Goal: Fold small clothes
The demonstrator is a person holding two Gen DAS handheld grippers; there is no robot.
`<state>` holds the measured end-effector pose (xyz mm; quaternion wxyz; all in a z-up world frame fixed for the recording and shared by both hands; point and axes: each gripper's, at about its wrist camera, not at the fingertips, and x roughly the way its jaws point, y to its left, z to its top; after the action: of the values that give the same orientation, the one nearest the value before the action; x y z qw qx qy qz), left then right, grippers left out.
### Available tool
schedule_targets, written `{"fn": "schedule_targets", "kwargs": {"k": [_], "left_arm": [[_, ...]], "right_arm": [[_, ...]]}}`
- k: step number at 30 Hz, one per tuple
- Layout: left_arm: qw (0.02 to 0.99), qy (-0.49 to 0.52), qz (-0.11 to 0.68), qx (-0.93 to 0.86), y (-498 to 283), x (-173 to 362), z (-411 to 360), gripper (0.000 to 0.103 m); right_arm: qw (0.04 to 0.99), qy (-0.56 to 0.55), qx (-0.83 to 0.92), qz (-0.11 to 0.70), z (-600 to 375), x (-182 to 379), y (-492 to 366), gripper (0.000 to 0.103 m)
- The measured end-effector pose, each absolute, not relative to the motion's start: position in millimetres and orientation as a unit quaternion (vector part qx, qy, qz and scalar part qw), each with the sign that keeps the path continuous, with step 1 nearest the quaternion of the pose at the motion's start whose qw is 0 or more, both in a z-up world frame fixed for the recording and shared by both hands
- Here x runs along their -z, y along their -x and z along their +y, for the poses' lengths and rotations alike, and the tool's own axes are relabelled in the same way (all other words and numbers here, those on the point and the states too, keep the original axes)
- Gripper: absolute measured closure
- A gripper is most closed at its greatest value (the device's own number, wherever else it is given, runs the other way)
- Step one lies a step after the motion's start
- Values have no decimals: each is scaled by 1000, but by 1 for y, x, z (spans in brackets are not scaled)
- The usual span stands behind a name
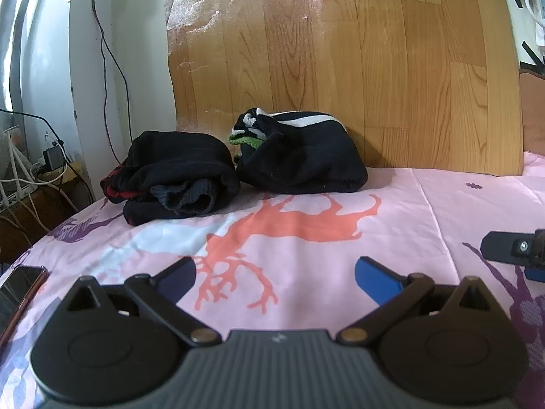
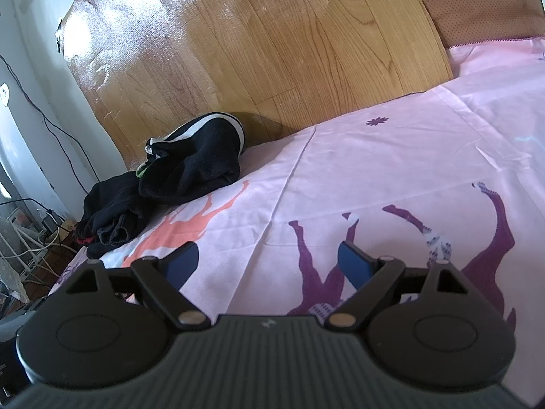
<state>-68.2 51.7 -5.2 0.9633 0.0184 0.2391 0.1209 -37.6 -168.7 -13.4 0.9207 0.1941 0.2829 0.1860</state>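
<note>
Your left claw [image 1: 275, 277] and right claw [image 2: 267, 260] – both wide open, empty, over pink bed sheet [image 1: 391, 204]. Two dark folded bundles – left one [image 1: 170, 177], striped one [image 1: 301, 156] – touching, at bed's far edge by wooden headboard [image 1: 340, 51].

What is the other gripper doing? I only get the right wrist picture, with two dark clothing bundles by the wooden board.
Observer: The left gripper is open with nothing between its fingers, low over the orange deer print on the pink sheet.
Operator: Is anything lying near it that I can't see?
Observer: Yes, a flat dark device, perhaps a phone, lies at the sheet's left edge.
Operator: Does that camera catch my gripper?
Observer: Only partly. The right gripper pokes in at the picture's right edge, over a purple print.
</note>
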Motion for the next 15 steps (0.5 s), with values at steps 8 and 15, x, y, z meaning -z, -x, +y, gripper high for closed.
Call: {"fn": "schedule_targets", "kwargs": {"k": [8, 15], "left_arm": [[960, -23, 249, -124, 67, 6, 51, 0], [959, -22, 254, -124, 66, 6, 52, 0]], "right_arm": [[921, -194, -185, 283, -168, 13, 38, 12], [921, -194, -186, 283, -169, 13, 38, 12]]}}
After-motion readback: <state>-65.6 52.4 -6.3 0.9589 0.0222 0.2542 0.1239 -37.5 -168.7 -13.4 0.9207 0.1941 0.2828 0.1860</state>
